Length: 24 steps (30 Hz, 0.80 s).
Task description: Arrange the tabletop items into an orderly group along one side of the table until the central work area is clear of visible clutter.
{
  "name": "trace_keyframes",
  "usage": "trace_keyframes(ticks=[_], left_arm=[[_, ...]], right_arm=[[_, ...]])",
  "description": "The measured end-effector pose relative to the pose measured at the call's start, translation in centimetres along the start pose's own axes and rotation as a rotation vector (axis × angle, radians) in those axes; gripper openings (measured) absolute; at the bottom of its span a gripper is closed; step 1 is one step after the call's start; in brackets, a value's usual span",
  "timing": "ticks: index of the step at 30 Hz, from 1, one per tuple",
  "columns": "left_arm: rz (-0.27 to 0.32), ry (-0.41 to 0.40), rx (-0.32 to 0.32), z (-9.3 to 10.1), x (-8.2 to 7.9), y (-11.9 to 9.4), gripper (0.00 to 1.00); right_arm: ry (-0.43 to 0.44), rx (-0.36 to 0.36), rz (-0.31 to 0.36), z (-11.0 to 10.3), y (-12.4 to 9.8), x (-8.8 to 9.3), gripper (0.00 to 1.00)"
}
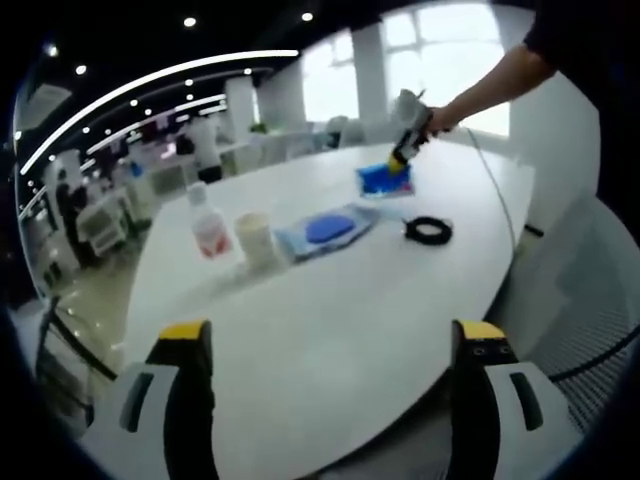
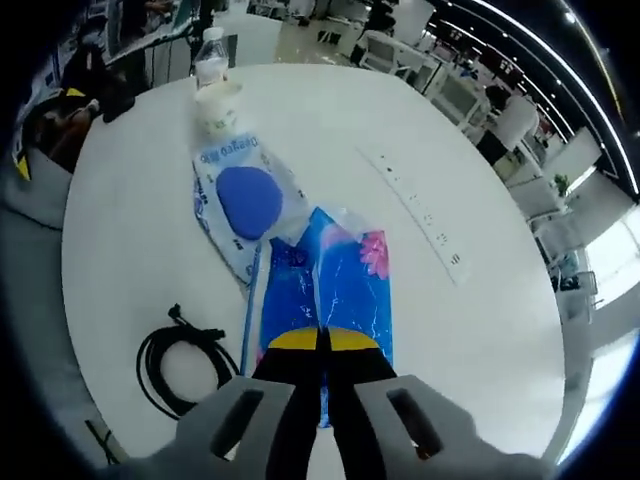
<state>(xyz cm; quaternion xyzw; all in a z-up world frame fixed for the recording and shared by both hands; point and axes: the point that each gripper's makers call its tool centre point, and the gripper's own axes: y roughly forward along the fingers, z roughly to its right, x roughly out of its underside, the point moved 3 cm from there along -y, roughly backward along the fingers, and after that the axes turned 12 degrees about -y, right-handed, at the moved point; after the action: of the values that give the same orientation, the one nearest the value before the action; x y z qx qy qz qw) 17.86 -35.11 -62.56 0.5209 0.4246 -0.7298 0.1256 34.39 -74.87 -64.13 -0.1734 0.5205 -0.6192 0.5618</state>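
Note:
On the white oval table (image 1: 330,330), my right gripper (image 2: 322,345) is shut on the near edge of a blue packet (image 2: 335,285) with a pink flower print. The left gripper view has that gripper (image 1: 403,158) in a person's hand at the far side, tips down on the blue packet (image 1: 380,180). My left gripper (image 1: 330,345) stands open over the near table edge, nothing between its jaws. A clear bag with a blue disc (image 2: 245,200) touches the packet. Beyond it stand a paper cup (image 2: 218,105) and a plastic bottle (image 2: 210,55).
A coiled black cable (image 2: 185,360) lies beside the packet, seen too as the cable (image 1: 428,230). The bag (image 1: 325,230), cup (image 1: 255,238) and bottle (image 1: 208,228) form a row. A socket strip (image 2: 420,215) is set in the tabletop. Office desks and chairs surround the table.

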Motion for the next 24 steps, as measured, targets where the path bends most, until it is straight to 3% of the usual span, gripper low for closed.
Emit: trace_keyframes(ticks=[11,24], left_arm=[[-0.001,-0.006,-0.008,-0.2,0.0,0.0,0.96],[-0.026,-0.001,-0.019,-0.3,0.3,0.1,0.96]], right_arm=[[-0.217,-0.007,0.018,0.4,0.5,-1.1,0.0],[-0.378,-0.046,-0.012,1.4,0.9,0.9,0.0]])
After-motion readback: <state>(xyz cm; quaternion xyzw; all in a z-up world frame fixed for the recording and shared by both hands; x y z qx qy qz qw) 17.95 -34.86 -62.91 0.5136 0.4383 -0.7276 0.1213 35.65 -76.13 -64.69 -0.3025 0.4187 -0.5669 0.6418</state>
